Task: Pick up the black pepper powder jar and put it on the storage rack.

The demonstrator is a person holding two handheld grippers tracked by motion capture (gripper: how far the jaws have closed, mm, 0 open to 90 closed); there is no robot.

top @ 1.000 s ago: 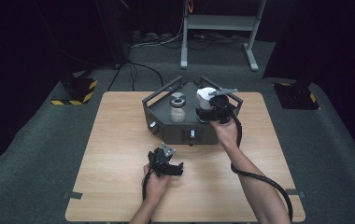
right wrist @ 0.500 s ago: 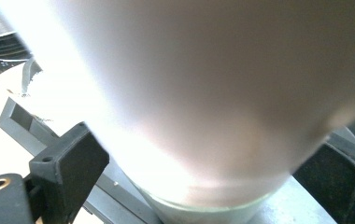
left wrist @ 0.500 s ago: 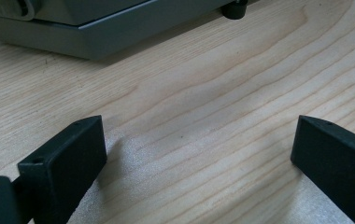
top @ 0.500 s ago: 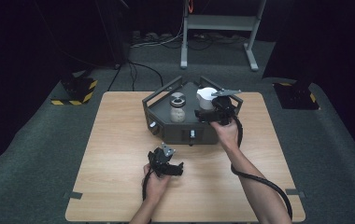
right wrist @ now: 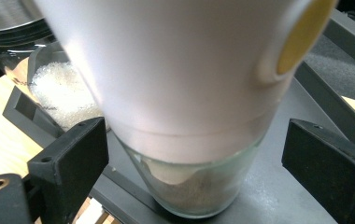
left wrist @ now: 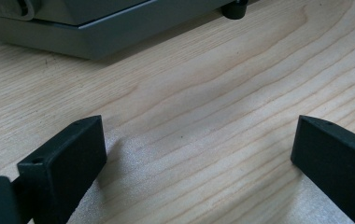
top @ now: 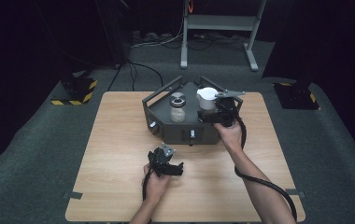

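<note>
A dark grey carrier box (top: 166,127) stands at the back middle of the wooden table (top: 119,140). On it stand a glass jar of white grains (top: 177,108) with a metal lid, and a white-topped grinder (top: 207,97) with a glass base. My right gripper (top: 210,112) reaches to the grinder from the right. Its jaws have just been opening and now stand wide on either side of the grinder (right wrist: 180,70), clear of the glass. The jar (right wrist: 59,93) shows behind at left. My left gripper (top: 173,169) rests open on the table in front of the box, nothing between its fingers (left wrist: 63,163).
The box's base edge (left wrist: 96,37) lies just beyond the left gripper. Raised bar handles (top: 161,91) frame the box. Yellow-and-black striped bases (top: 75,91) sit on the dark floor at both sides, with a white metal stand (top: 217,21) and cables behind.
</note>
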